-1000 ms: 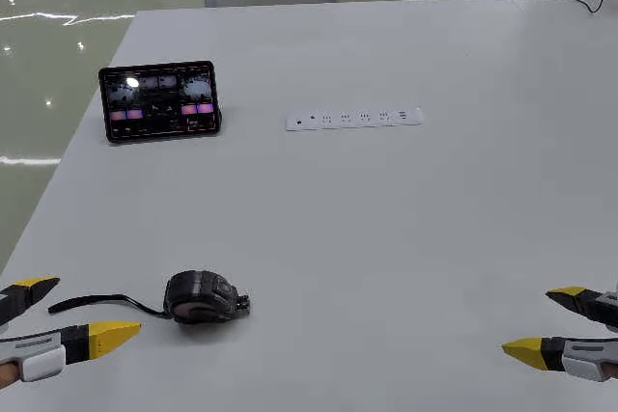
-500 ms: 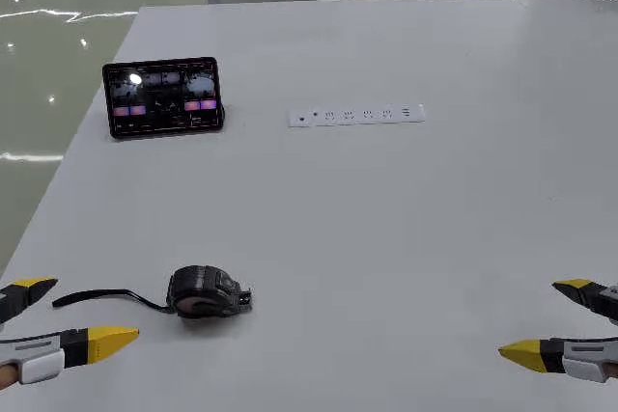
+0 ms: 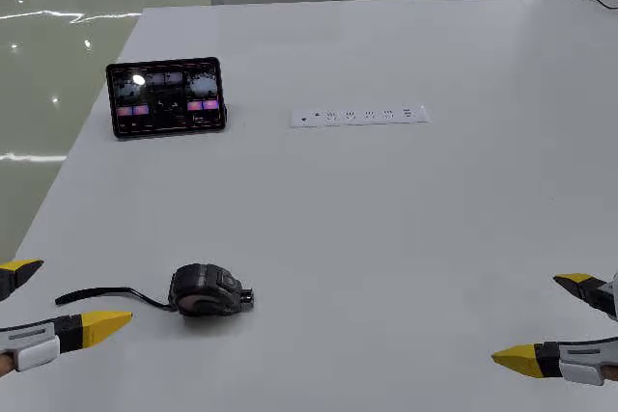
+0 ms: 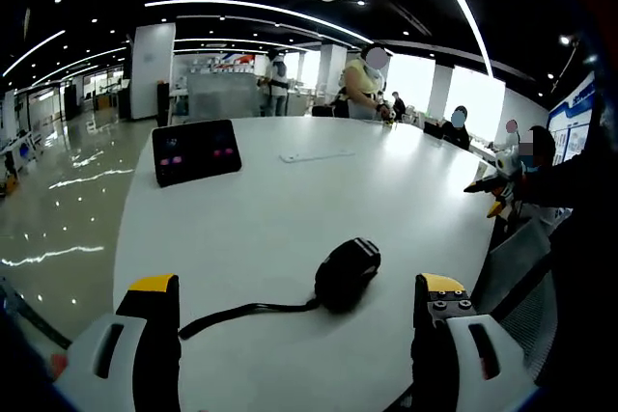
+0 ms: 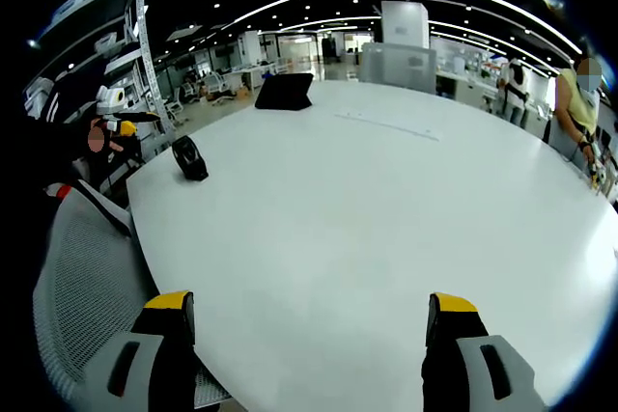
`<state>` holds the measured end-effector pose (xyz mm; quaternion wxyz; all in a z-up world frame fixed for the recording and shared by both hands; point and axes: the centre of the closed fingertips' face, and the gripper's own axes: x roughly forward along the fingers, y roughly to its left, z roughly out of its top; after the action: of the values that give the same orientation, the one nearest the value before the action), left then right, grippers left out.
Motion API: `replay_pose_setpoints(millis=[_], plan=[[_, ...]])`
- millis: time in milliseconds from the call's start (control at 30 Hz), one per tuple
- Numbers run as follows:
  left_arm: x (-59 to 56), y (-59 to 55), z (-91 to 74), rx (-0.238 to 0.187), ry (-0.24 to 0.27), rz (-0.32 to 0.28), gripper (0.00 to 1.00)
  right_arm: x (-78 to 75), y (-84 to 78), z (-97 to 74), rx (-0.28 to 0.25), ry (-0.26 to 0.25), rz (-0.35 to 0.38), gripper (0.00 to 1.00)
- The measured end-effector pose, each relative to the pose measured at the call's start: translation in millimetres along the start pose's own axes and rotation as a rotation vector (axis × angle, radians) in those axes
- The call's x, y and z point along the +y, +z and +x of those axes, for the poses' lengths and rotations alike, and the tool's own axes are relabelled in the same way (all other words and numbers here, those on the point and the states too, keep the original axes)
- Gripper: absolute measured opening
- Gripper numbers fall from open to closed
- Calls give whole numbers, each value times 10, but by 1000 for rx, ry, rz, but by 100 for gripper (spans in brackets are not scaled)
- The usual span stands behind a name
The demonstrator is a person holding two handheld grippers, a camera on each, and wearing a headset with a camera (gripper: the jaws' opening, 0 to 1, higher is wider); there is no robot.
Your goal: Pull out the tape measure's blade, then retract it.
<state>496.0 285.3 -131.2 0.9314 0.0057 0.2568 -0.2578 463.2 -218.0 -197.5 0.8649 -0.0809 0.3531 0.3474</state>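
With left tool [image 3: 75, 292] and right tool [image 3: 526, 319] both released, pinch the tape measure [image 3: 205, 289] across its case, blade tip kept reachable.

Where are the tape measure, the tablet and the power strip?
tape measure [image 3: 206, 289], head view, middle of its black case.
tablet [image 3: 166, 97], head view, middle of its screen.
power strip [image 3: 359, 116], head view, middle of its white body.
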Motion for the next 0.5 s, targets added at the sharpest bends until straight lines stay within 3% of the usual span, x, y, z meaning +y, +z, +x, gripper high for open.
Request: replay_pose_setpoints(millis=[100, 167, 233, 267, 300, 333, 500], plan=[[-14, 0, -24, -12, -11, -38, 98, 1, -14, -10, 1, -1, 7, 99], [-34, -13, -39, -9, -24, -63, 90, 1, -22, -11, 2, 0, 11, 99], [-25, -24, -35, -10, -16, -69, 92, 2, -25, -14, 3, 0, 13, 99], [-8, -95, -38, 26, -10, -87, 91, 2, -25, -18, 3, -1, 14, 99], [2, -102, -32, 29, -8, -79, 92, 0, -27, -22, 3, -2, 15, 99], [22, -102, -18, 25, 5, -85, 98, -6, -30, -26, 2, -4, 17, 99], [-7, -53, -52, 10, 1, -117, 99, -29, -52, -46, 4, -9, 26, 99]])
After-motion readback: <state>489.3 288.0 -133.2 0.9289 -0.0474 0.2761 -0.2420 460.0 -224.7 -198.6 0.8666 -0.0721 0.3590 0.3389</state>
